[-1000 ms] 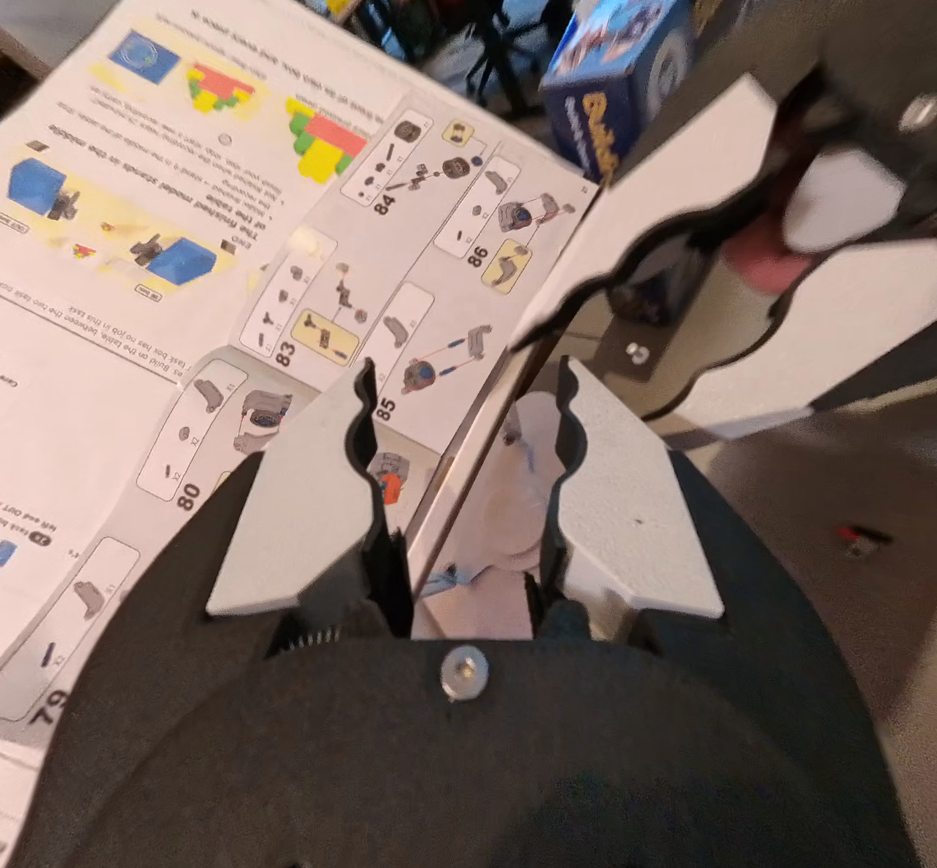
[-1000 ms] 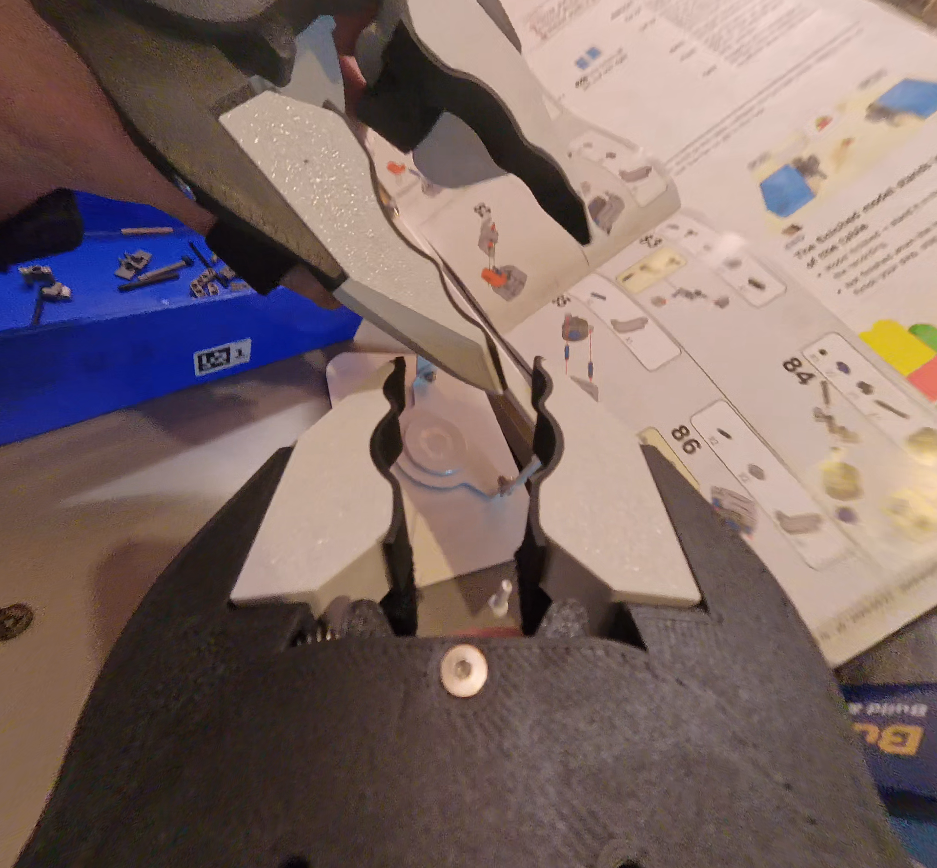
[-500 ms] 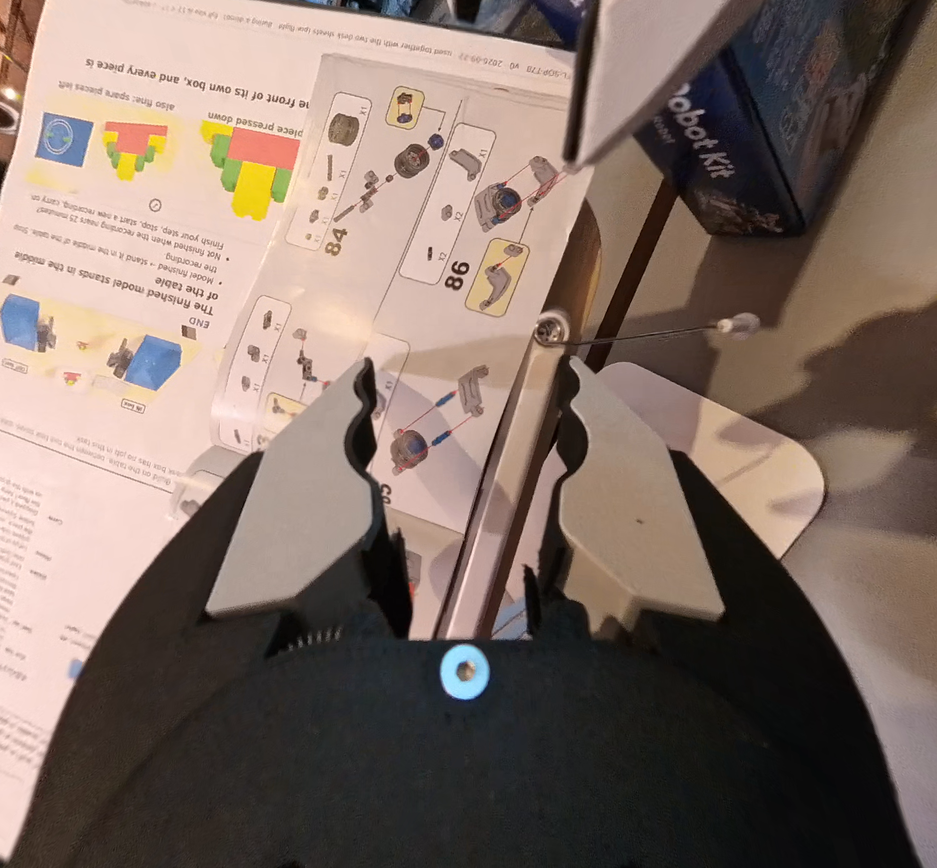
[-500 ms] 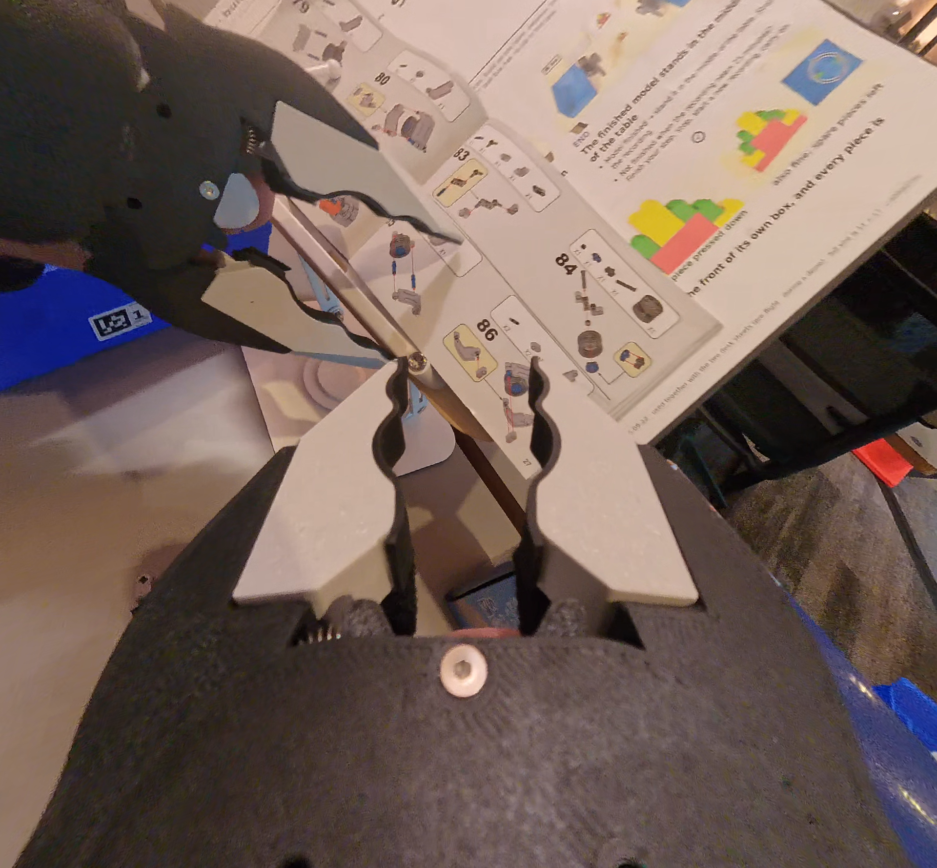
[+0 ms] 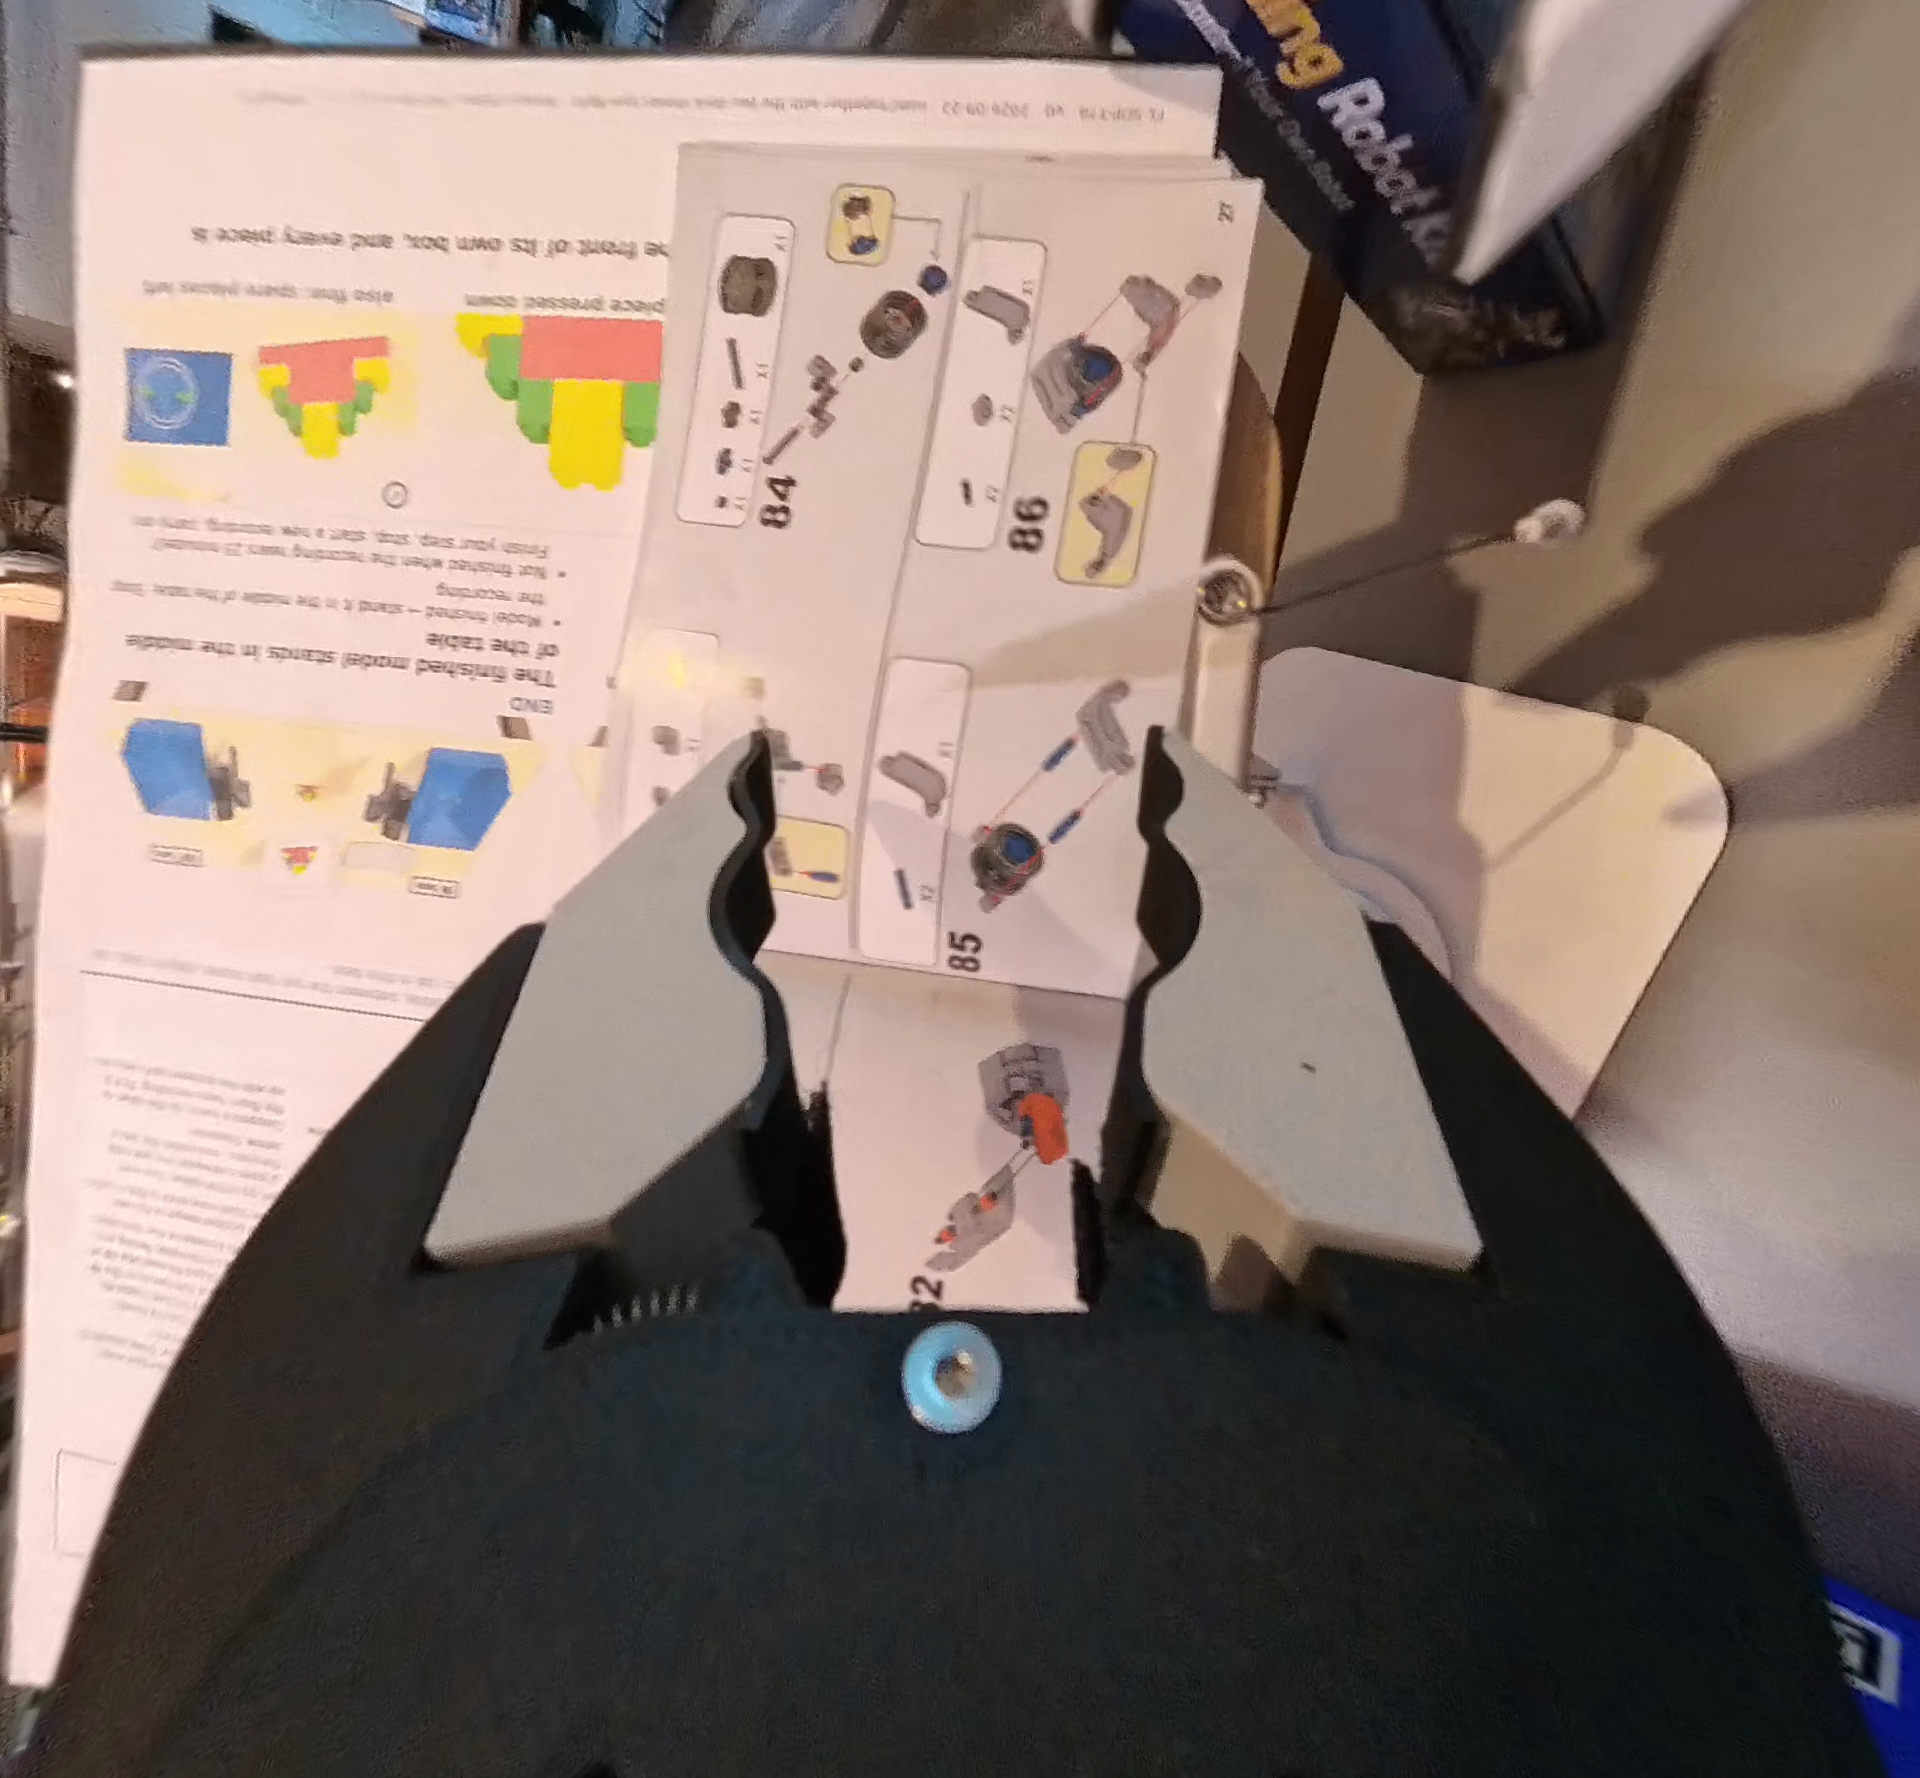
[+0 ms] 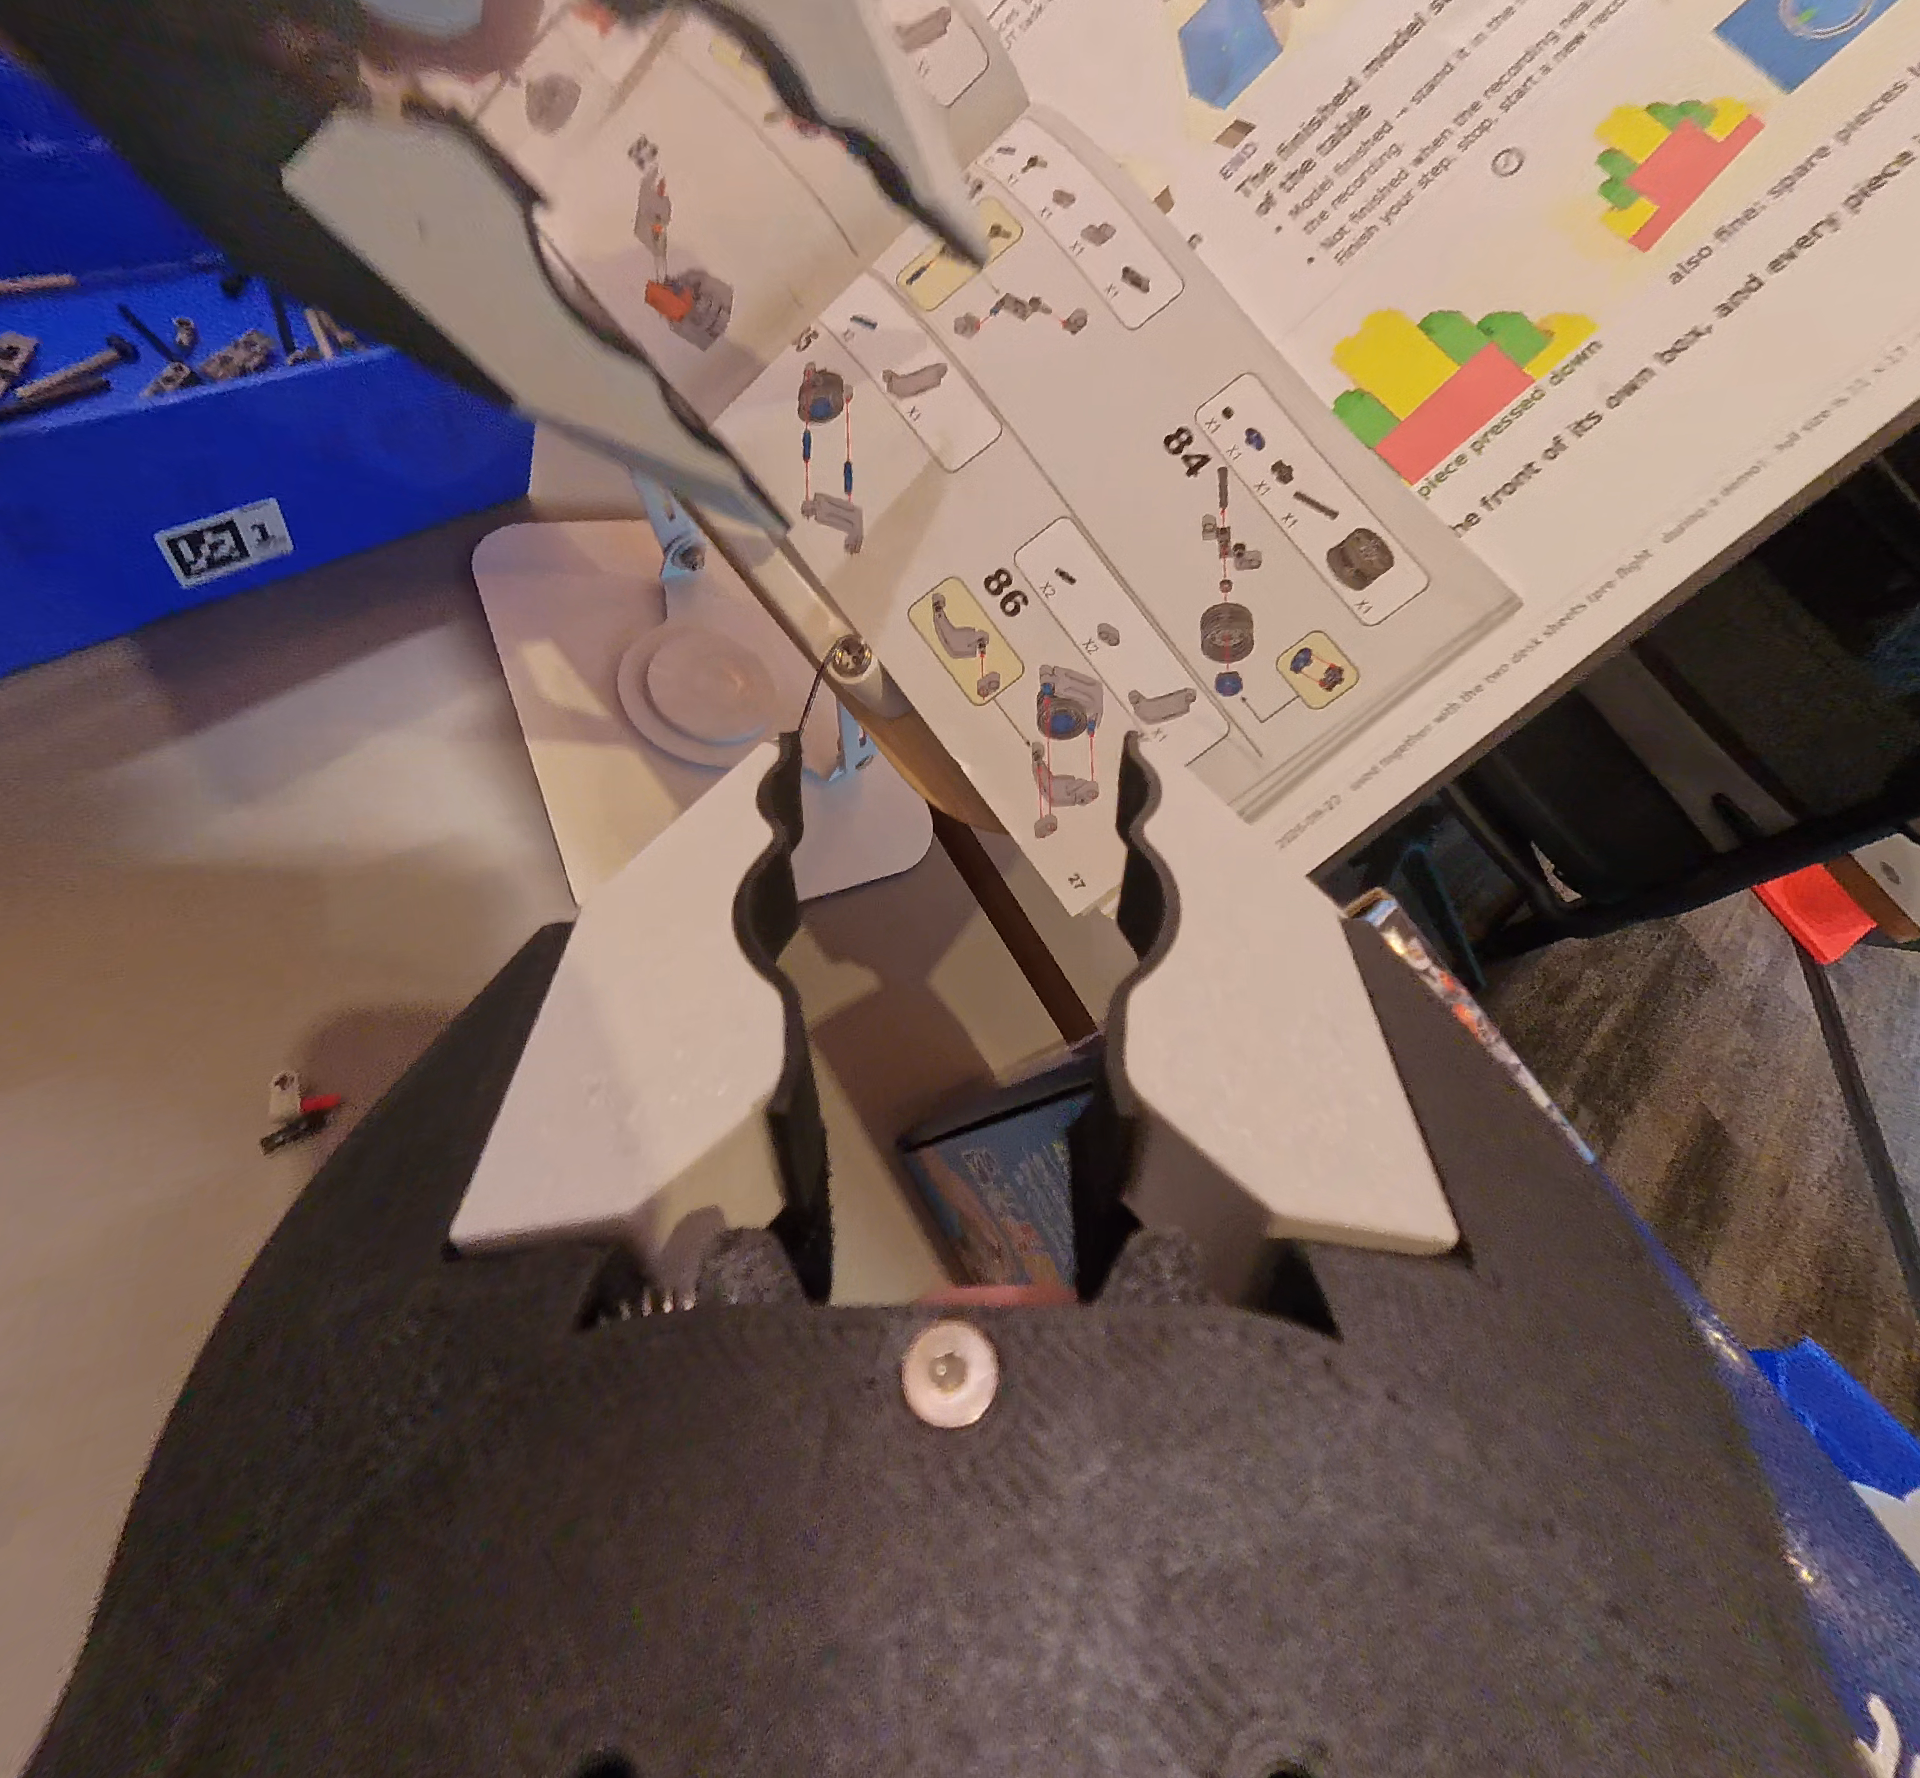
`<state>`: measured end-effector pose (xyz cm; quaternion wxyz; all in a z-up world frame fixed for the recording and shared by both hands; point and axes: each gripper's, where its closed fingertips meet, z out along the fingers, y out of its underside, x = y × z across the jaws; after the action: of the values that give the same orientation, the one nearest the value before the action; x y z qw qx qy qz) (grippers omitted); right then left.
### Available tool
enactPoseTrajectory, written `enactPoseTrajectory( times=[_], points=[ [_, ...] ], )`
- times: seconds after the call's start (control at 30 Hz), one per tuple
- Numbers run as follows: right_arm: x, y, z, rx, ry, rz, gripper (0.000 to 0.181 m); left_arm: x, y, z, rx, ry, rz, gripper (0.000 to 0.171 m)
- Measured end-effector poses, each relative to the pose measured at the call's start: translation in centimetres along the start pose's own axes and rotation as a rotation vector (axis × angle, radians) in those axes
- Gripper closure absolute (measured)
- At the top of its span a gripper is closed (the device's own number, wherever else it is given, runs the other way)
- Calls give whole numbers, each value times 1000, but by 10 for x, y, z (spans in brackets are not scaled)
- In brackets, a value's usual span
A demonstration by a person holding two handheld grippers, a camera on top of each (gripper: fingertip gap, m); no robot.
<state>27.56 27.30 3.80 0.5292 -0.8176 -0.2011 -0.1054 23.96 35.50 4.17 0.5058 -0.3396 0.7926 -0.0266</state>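
The tan table (image 6: 208, 897) carries a large white printed sheet (image 5: 364, 170) propped at a slant, and a smaller grey building booklet (image 5: 935, 378) lies against its face, open at a page of numbered assembly steps. A blue bin (image 6: 260, 461) of small dark parts sits to the left in the right wrist view. A dark blue carton (image 5: 1351, 66) lies beyond the booklet's corner. Below the booklet stands a white base plate (image 5: 1507, 845) with a metal post (image 5: 1221, 689), from whose top a thin wire arm (image 5: 1403, 565) juts out. Change noted: 1 second ago the left wrist view met the booklet edge-on, with the page edge running up between its fingers. It now faces the page squarely and the whole spread is legible. The left gripper (image 5: 954, 741) has its jaws apart with nothing between them. It hangs just in front of the lower pages, and contact with the paper cannot be told. The right gripper (image 6: 961, 741), which was close under the left 1 second ago, has drawn back. It is also spread wide and empty, aimed at the post top and the booklet's lower corner, touching neither. 1 loose small part (image 6: 296, 1105) lies apart on the table.
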Motion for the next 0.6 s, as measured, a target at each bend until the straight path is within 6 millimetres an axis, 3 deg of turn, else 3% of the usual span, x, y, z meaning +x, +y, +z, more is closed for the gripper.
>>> enactPoseTrajectory(
  times=[0.13, 0.27, 0.4, 0.47, 0.53, 0.6],
  points=[
    [-4, 25, 8, -121, -33, -19, 113, -25, -23, -9, 95, 8, -88, 106],
    [-7, 33, 21, -151, -28, -24, 99, -36, -34, -1, 67, -9, -68, 100],
    [-5, 39, 30, -185, 17, -53, 84, -27, -43, 4, 70, 15, -72, 97],
    [-5, 36, 28, -181, 26, -86, 91, -15, -42, 8, 61, 30, -56, 97],
    [-11, 34, 26, -174, 4, -103, 112, -4, -40, 15, 46, 32, -32, 97],
    [-15, 41, 27, -216, -17, -111, 111, 11, -41, 23, 31, 38, -8, 97]
  ],
)
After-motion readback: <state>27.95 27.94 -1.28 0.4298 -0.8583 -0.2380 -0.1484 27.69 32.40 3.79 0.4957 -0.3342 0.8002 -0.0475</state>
